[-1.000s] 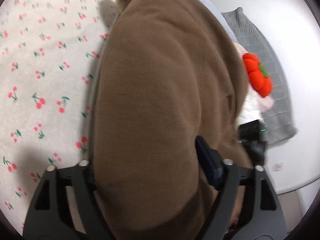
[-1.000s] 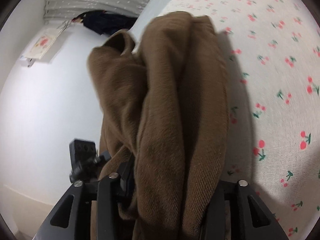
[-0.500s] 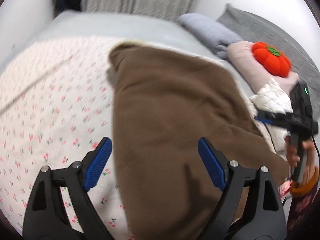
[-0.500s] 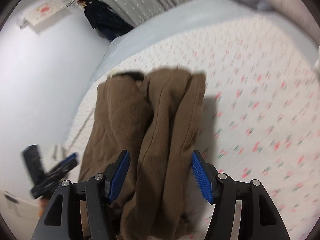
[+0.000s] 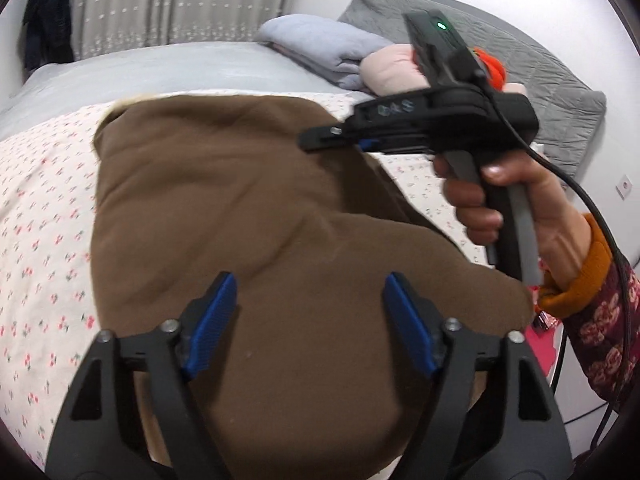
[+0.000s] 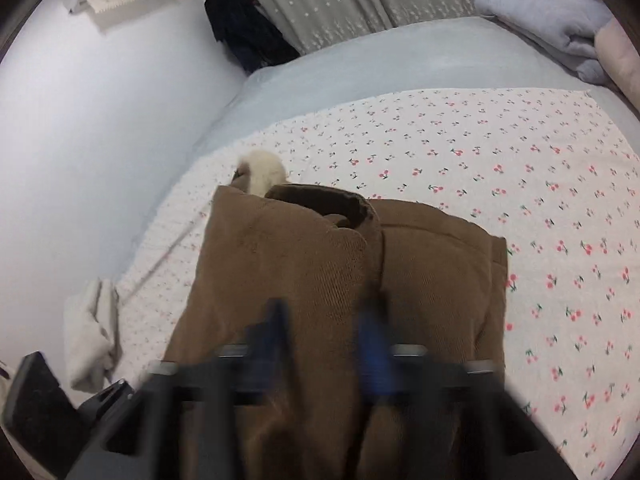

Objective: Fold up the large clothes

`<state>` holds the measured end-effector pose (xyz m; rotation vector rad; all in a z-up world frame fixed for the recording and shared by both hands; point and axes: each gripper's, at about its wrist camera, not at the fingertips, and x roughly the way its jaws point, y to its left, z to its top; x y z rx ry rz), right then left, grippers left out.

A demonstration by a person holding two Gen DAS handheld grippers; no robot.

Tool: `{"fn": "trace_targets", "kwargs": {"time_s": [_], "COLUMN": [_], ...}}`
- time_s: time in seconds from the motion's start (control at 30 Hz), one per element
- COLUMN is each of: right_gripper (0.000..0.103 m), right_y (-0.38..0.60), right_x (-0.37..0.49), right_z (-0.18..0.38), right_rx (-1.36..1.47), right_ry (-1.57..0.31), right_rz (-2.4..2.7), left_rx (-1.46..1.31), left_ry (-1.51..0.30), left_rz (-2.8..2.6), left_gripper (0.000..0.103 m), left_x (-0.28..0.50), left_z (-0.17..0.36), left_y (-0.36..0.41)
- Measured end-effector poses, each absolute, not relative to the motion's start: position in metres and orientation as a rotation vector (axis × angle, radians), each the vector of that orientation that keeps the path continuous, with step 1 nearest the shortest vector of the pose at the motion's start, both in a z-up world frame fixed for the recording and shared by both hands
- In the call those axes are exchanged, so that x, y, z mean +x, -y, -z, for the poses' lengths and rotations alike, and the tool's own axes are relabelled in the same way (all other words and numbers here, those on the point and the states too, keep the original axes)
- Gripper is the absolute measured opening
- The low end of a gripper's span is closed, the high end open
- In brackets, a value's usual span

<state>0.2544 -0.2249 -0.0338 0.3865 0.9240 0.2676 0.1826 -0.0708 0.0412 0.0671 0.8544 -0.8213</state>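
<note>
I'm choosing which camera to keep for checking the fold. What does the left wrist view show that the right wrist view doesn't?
Only the left wrist view shows the person's hand holding the right gripper above the garment, the grey quilt and the orange plush. Only the right wrist view shows the coat's collar opening with its cream lining, a white cloth at the bed's edge and a dark garment hanging by the curtain. Both show the folded brown coat on the cherry-print sheet.
</note>
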Motion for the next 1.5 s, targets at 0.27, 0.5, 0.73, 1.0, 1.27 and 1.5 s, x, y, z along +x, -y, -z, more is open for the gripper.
{"fn": "trace_targets", "kwargs": {"time_s": [0.27, 0.5, 0.73, 1.0, 1.27, 1.5], "right_gripper": [0.011, 0.017, 0.042, 0.021, 0.009, 0.015], "right_y": [0.275, 0.328, 0.321, 0.274, 0.285, 0.288], "right_x": [0.225, 0.208, 0.177, 0.189, 0.223, 0.199], "right_z": [0.023, 0.113, 0.057, 0.047, 0.119, 0.084], "right_rx": [0.452, 0.639, 0.507, 0.211, 0.303, 0.360], "right_ry": [-0.834, -0.912, -0.729, -0.745, -0.949, -0.883], "right_rz": [-0.219, -0.161, -0.174, -0.123, -0.085, -0.080], "left_rx": [0.002, 0.131, 0.078, 0.115, 0.180, 0.146], "left_ry": [-0.916, -0.933, -0.919, -0.857, -0.754, -0.776], "left_rz": [1.099, 1.146, 1.155, 1.163, 1.176, 1.142], "left_gripper": [0.039, 0.039, 0.039, 0.039, 0.038, 0.038], "left_x": [0.180, 0.163, 0.164, 0.148, 0.132, 0.136], "left_z": [-0.036, 0.020, 0.019, 0.020, 0.029, 0.016], "left_y": [0.118, 0.165, 0.150, 0.142, 0.146, 0.141]}}
